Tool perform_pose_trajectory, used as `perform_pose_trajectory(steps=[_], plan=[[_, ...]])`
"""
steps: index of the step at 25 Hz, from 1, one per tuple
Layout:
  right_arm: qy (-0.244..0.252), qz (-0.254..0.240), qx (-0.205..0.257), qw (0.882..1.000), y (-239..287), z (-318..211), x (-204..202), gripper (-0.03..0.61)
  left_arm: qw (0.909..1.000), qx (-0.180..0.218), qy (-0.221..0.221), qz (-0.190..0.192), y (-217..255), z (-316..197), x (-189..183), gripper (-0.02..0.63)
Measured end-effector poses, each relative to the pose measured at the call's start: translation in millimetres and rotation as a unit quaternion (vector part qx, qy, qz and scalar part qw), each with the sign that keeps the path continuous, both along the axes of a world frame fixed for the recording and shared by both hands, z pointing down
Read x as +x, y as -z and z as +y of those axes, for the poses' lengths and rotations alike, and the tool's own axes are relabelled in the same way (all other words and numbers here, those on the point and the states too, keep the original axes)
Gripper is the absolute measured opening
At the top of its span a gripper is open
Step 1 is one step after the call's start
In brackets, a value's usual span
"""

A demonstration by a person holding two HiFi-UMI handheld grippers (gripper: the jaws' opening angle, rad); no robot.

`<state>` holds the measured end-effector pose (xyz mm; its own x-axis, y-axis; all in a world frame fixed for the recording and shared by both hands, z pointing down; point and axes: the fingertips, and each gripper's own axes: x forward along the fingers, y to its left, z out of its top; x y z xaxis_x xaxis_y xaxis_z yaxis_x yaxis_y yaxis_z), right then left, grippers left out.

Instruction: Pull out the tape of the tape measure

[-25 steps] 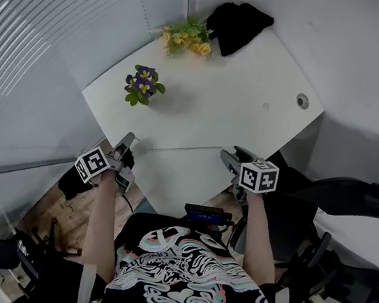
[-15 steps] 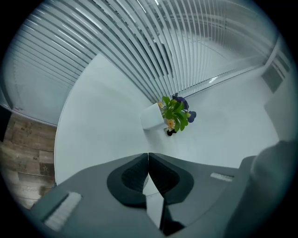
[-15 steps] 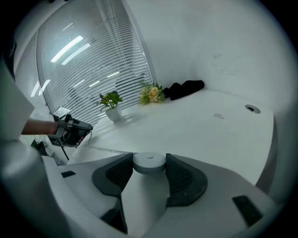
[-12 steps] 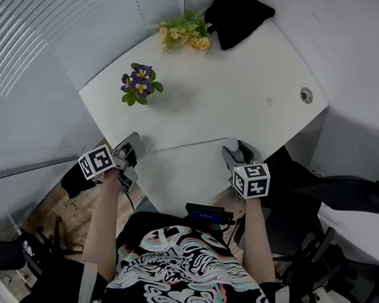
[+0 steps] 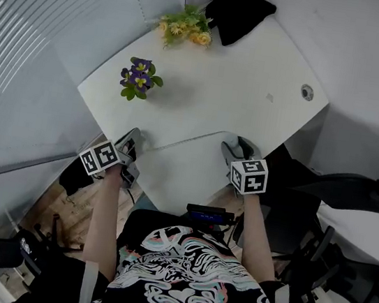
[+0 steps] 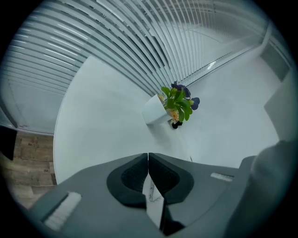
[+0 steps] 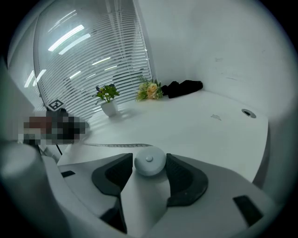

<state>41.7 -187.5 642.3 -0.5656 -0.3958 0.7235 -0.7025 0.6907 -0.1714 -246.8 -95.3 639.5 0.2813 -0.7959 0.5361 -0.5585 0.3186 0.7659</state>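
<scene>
Left claw (image 6: 148, 157) is pressed shut on the free end of the tape (image 6: 152, 197), a pale printed strip running between its dark pads at the bottom centre of the left gripper view. The right claw (image 7: 148, 160) is clamped on the tape measure (image 7: 149, 163), a small round white case held between its pads at the lower middle of the right gripper view. From the case, a thin line of tape runs left across the white desk (image 7: 223, 125) toward the other claw, which lies by a blurred patch at the left edge.

In the head view both claws sit low in the frame at the near edge of the desk, one left of centre and one right of centre, well apart. A pot of purple flowers (image 5: 138, 82), some yellow flowers (image 5: 186, 30) and a black cloth (image 5: 238, 13) stand far off toward the top of the frame.

Over the last second little has changed. Each claw has rolled slightly about its own length. The left one has shifted a touch, and the right one has slid slightly toward the centre. The gap between them looks the same or barely narrower, and both grips are unchanged.

The tape is already drawn out a fair stretch, but the pull seems to have paused. Drawing out more would probably mean moving the claws further apart with both grips firm. If the left grip slipped, the tape could spring back.
</scene>
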Motion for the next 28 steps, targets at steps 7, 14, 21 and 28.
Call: perform_pose_trajectory(steps=[7, 14, 21, 28], plan=[[-0.003, -0.018, 0.018, 1.0, 11.7, -3.5, 1.8, 0.241, 0.9996, 0.019, 0.001, -0.023, 3.7, 1.4, 2.9, 0.008], [-0.007, -0.044, 0.051, 0.998, 44.7, -8.6, -4.9, 0.242, 0.9986, 0.032, 0.013, -0.04, 8.7, 4.9, 5.0, 0.064], [-0.024, -0.1, 0.062, 0.993, 78.9, -11.3, -14.0, 0.224, 0.993, 0.016, 0.011, -0.117, 7.3, 5.6, 0.4, 0.162], [-0.04, -0.137, 0.075, 0.987, 103.2, -12.6, -15.6, 0.195, 0.9816, 0.025, -0.021, -0.188, 19.2, 5.4, 13.0, 0.186]])
